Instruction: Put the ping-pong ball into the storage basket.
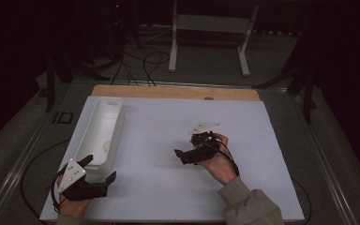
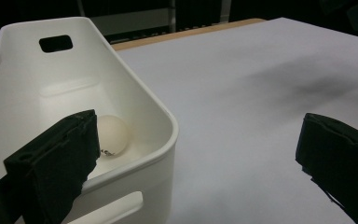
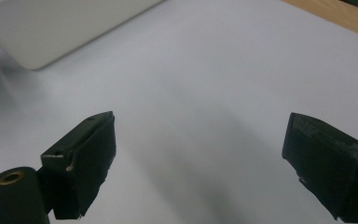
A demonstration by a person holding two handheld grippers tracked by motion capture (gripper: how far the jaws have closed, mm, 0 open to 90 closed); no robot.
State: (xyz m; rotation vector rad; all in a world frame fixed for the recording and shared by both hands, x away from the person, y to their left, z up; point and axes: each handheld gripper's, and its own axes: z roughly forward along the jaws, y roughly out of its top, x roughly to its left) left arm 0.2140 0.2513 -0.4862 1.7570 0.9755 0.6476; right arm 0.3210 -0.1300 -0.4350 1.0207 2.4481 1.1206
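Note:
A white oblong bin (image 1: pixel 101 126) stands along the left side of the white sheet. One white ball (image 1: pixel 106 146) lies inside it, toward the near end. My left gripper (image 1: pixel 99 168) hovers at the bin's near end, open and empty. In the left gripper view, the ball (image 2: pixel 114 135) rests behind the bin's rim (image 2: pixel 163 116); one jaw of the gripper (image 2: pixel 196 158) is over the bin and the other over the sheet. My right gripper (image 1: pixel 182 157) is held at mid-table, pointing left. In its own view that gripper (image 3: pixel 200 163) is wide open over bare sheet.
The white sheet (image 1: pixel 192 122) covers the table, with a wooden strip (image 1: pixel 168 91) showing at the back edge. A white frame stand (image 1: pixel 211 28) and dark cables (image 1: pixel 140 65) sit on the floor beyond. A corner of the bin (image 3: pixel 51 28) shows in the right gripper view.

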